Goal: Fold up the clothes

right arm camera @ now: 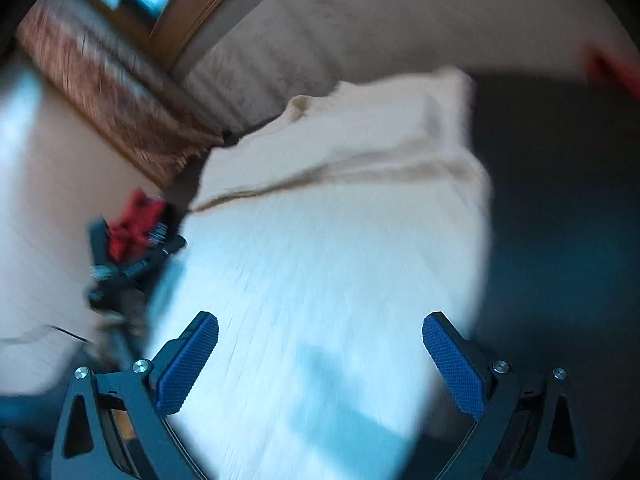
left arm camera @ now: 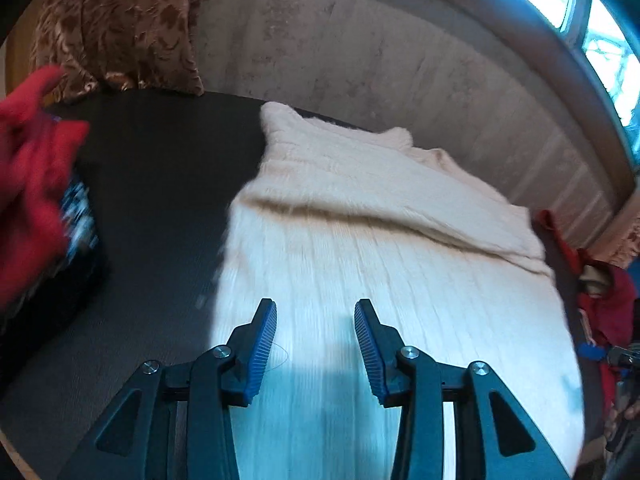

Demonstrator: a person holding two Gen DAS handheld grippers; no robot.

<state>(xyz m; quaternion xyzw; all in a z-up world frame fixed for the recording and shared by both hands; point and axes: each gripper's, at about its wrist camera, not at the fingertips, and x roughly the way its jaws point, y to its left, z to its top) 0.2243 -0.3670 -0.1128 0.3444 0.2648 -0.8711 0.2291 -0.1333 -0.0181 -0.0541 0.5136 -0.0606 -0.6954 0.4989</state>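
Observation:
A cream ribbed knit sweater (left arm camera: pixel 360 240) lies flat on a dark mat (left arm camera: pixel 160 184), its far part folded over in a band across the middle. My left gripper (left arm camera: pixel 315 308) is open and empty, held just above the sweater's near part. The sweater also shows in the right wrist view (right arm camera: pixel 320 260), blurred by motion. My right gripper (right arm camera: pixel 320 324) is wide open and empty above the sweater's near part. At the left of that view a blurred black tool with red on it (right arm camera: pixel 132 240) sits by the sweater's edge.
A red garment (left arm camera: pixel 28 184) lies at the mat's left over a dark patterned item (left arm camera: pixel 78 216). Another red garment (left arm camera: pixel 600 296) lies at the right edge. A brown patterned cushion (left arm camera: pixel 120 28) and a grey upholstered sofa back (left arm camera: pixel 380 52) stand behind the mat.

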